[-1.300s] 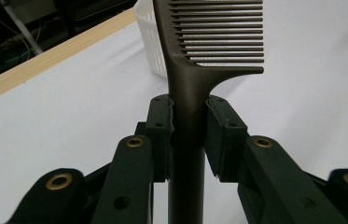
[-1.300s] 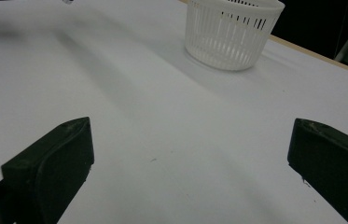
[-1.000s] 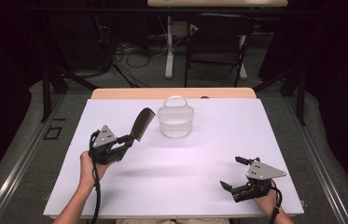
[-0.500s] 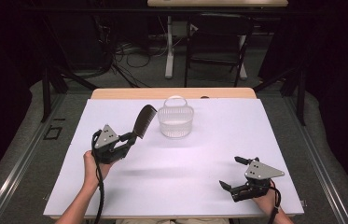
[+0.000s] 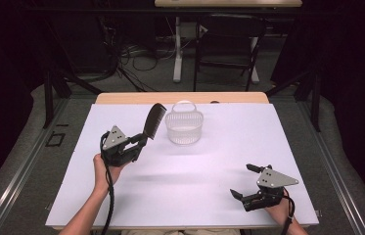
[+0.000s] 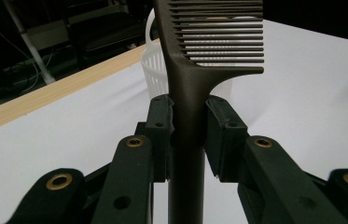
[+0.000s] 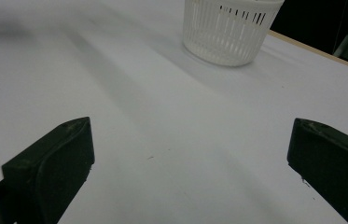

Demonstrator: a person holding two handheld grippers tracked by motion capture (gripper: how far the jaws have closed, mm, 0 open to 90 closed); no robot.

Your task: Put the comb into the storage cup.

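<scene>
Comb [image 5: 154,121] was clamped by its handle between the pads of the left gripper [image 5: 141,142], left of centre in the high view; teeth end rose up and to the right, held clear of the white table [image 5: 209,166]. Left gripper view showed both jaws pressed on the dark handle, teeth at the top of frame. White slatted basket [image 5: 184,128] stood just right of the comb's tip, upper centre (contact between them could not be judged). Right gripper [image 5: 248,182] lay low at lower right, jaws spread wide, nothing between them.
</scene>
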